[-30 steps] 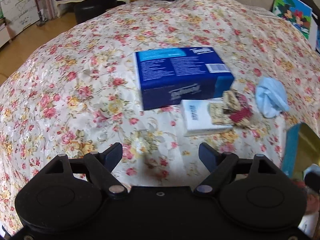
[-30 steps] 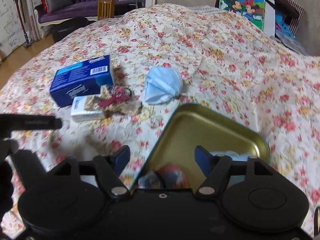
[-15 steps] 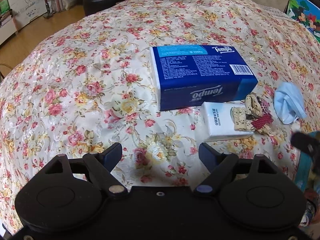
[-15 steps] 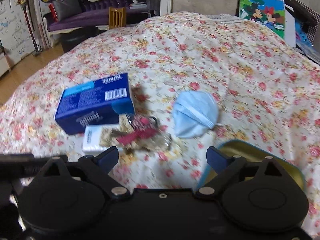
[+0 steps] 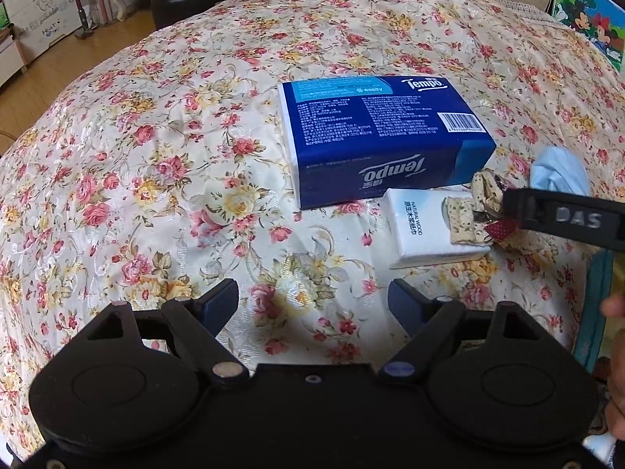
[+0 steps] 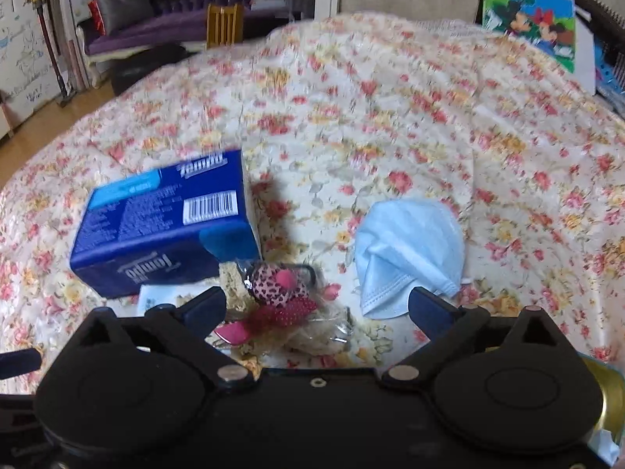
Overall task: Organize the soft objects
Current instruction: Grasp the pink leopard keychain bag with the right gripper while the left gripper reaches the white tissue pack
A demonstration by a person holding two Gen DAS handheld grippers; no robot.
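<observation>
Both the left tool (image 5: 312,297) and right tool (image 6: 316,305) gape wide and empty above the bed (image 5: 156,156), near the blue tissue pack (image 5: 383,136).

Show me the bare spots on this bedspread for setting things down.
Open bedspread lies left of the Tempo tissue pack and beyond the face mask. Crowded: the small white tissue packet and fabric keychain bundle sit close against the Tempo pack, beside the tin.

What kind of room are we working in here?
Most likely a lived-in home, a bedroom or living area: a floral bedspread covers the work surface, a purple chaise sofa stands behind it, and a cartoon mouse picture leans by the wall.
</observation>
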